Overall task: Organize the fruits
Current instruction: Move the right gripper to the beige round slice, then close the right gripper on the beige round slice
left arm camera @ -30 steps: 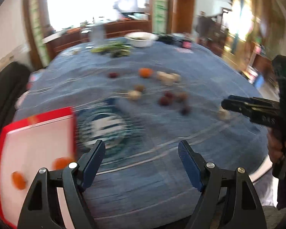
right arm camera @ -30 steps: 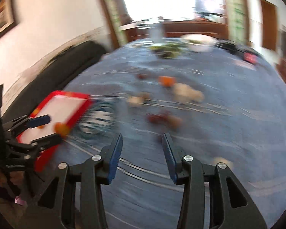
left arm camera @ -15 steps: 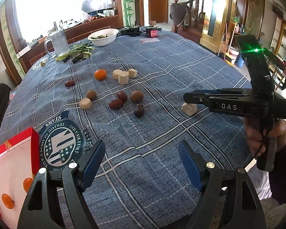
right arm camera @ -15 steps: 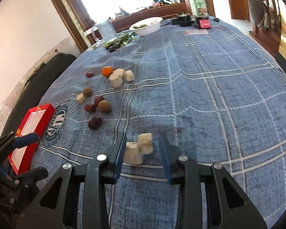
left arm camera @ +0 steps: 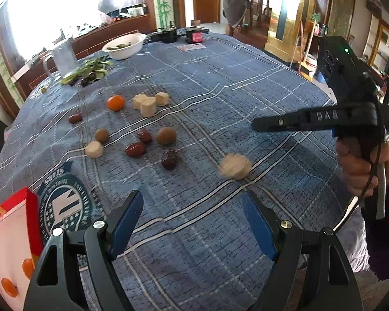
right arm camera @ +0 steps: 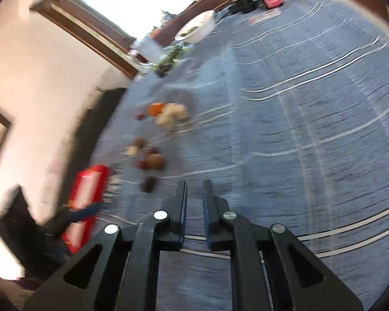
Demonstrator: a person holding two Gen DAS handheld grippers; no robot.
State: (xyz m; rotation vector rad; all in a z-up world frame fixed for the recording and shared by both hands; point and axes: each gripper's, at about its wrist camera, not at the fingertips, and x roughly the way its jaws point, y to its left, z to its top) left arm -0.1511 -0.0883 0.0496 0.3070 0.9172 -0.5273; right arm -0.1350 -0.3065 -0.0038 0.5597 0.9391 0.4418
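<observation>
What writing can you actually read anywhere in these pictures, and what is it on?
"DAS": raised letters on the side of the right tool, seen from the left wrist camera.
Round emblem on the blue tablecloth: ringed with lettering, too distorted to read reliably.
White card and red-labelled jar at the far end: print too small to read.
Right wrist view: too blurred, nothing legible.

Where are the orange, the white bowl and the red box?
orange point(left arm camera: 116, 103), left wrist view, middle of its peel.
white bowl point(left arm camera: 124, 49), left wrist view, its outer wall.
red box point(left arm camera: 26, 204), left wrist view, its red side wall at the near corner.
</observation>
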